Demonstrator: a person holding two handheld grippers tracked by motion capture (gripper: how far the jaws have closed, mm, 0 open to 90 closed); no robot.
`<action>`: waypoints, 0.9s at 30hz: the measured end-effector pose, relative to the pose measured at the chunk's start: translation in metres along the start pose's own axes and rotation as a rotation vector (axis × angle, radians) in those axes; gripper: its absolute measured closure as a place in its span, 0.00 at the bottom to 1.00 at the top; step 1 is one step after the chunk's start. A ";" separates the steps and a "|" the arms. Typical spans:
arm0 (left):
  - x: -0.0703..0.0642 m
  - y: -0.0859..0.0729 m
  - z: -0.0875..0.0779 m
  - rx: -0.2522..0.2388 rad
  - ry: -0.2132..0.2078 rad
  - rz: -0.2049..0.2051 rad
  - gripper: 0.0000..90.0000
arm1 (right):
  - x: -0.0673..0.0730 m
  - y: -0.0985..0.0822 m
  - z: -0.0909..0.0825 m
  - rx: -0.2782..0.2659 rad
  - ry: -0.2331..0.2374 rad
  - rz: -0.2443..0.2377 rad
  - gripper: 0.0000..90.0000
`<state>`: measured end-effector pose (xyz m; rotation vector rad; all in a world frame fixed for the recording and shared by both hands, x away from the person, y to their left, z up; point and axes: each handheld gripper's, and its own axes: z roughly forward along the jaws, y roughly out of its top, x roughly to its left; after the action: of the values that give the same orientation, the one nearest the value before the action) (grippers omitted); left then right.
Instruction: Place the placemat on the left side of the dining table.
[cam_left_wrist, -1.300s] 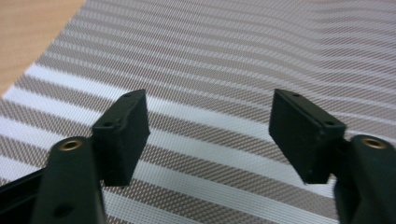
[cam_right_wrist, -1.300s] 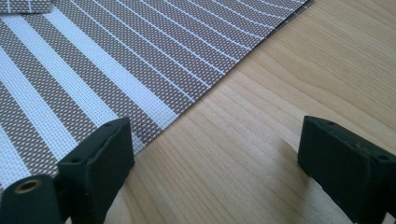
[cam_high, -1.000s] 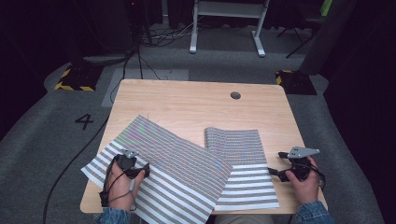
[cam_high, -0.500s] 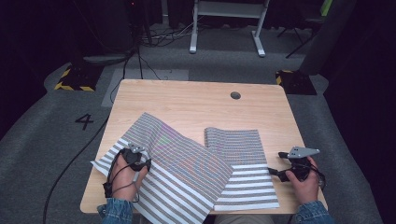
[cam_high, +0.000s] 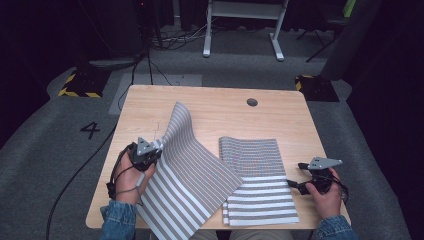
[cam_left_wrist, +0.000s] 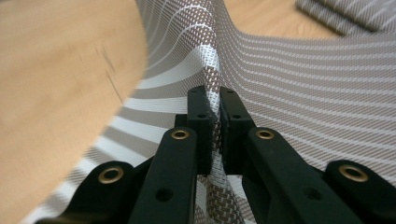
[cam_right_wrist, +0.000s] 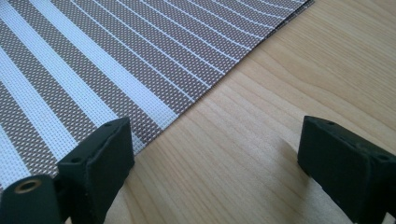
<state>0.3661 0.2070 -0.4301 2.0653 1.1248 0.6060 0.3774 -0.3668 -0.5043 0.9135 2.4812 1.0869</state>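
Note:
A grey-and-white striped woven placemat (cam_high: 192, 165) lies on the left half of the wooden table (cam_high: 220, 102). Its left edge is lifted into a standing curve. My left gripper (cam_high: 156, 151) is shut on that raised edge, and in the left gripper view the weave (cam_left_wrist: 289, 70) is pinched between the two closed jaws of this gripper (cam_left_wrist: 218, 100). A second striped placemat (cam_high: 257, 182) lies flat at the right, partly under the first. My right gripper (cam_high: 296, 175) rests open just off its right edge. Bare wood (cam_right_wrist: 280, 93) lies between the jaws of the right gripper (cam_right_wrist: 219, 144), beside the mat's edge (cam_right_wrist: 93, 56).
A round cable hole (cam_high: 252, 102) sits near the table's far edge. The lifted mat's near corner hangs over the front edge of the table. Beyond the table are a grey floor with a painted "4" (cam_high: 90, 130), cables and a white stand (cam_high: 245, 30).
My left gripper has raised the left mat's edge off the table and carried it rightward, so the mat now arches up. The right gripper has stayed in place.

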 end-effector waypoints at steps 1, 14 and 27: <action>0.003 0.008 0.003 -0.007 -0.001 0.029 0.94 | 0.000 0.000 0.000 0.000 0.000 0.000 0.12; -0.011 0.060 0.045 -0.201 -0.022 0.169 0.49 | 0.000 0.000 0.000 0.000 -0.001 0.001 0.12; -0.074 -0.022 0.000 -0.007 -0.072 -0.084 0.42 | 0.000 0.000 0.000 0.000 0.000 0.000 0.12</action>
<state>0.3167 0.1519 -0.4521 2.0075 1.1596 0.4904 0.3774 -0.3668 -0.5043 0.9133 2.4811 1.0870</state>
